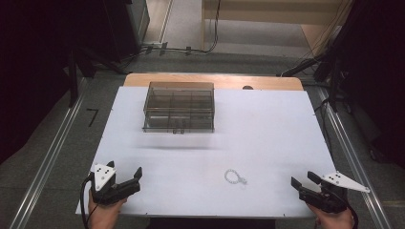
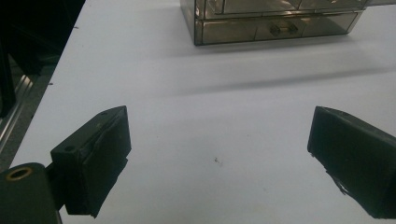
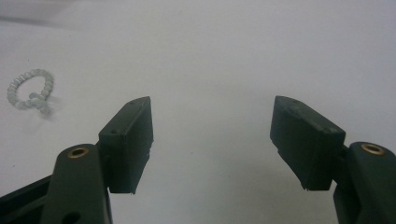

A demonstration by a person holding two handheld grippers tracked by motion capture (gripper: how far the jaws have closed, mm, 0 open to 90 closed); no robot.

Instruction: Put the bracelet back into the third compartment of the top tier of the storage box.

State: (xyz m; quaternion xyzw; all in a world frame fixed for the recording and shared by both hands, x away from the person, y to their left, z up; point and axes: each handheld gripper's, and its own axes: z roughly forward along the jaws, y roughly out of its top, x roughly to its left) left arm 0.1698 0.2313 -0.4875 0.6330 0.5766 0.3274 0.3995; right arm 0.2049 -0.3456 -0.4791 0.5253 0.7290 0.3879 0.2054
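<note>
High view shows the left tool [image 1: 135, 179] and the right tool [image 1: 302, 183] resting at the near corners of the white tabletop [image 1: 267, 129], each in a hand, both with jaws spread wide and nothing between them. A small beaded bracelet [image 1: 235, 177] lies flat on the tabletop between the two tools, nearer the right one and apart from both. A smoky clear drawer box [image 1: 179, 107] stands well beyond it toward the far edge; its drawers look closed, though the picture is soft.
</note>
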